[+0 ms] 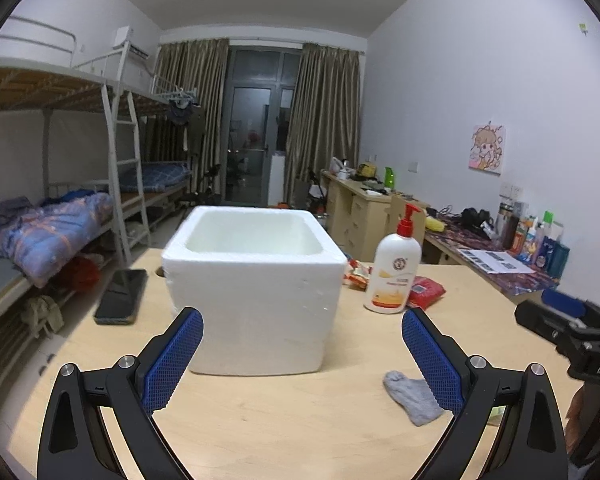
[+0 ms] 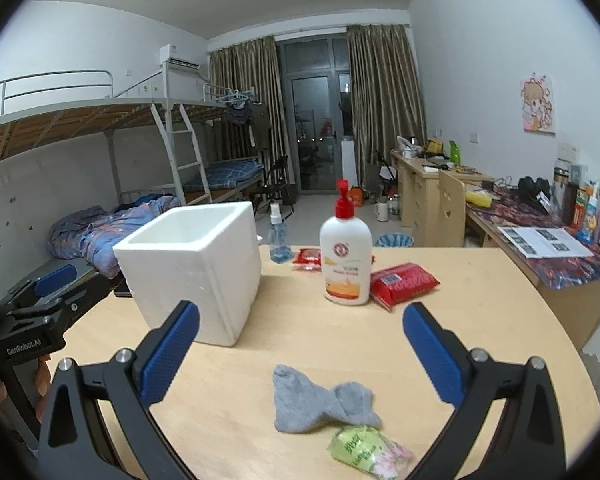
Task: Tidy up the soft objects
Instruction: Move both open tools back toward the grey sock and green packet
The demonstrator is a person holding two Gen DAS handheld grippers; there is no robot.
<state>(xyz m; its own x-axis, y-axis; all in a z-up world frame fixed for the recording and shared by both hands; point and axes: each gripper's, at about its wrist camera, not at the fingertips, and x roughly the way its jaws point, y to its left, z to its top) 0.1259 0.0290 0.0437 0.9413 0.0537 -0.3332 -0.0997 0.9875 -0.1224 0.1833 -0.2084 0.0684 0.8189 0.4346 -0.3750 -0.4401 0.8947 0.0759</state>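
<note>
Plainly — crumpled grey sock (image 2: 320,404) on table (image 2: 480,340)

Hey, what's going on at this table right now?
A person holds a gripper in each hand over a wooden table, jaws open and empty on both the left gripper and the right gripper. A grey sock lies in front of the right one, not yet picked up. The white foam box looks empty.
</note>
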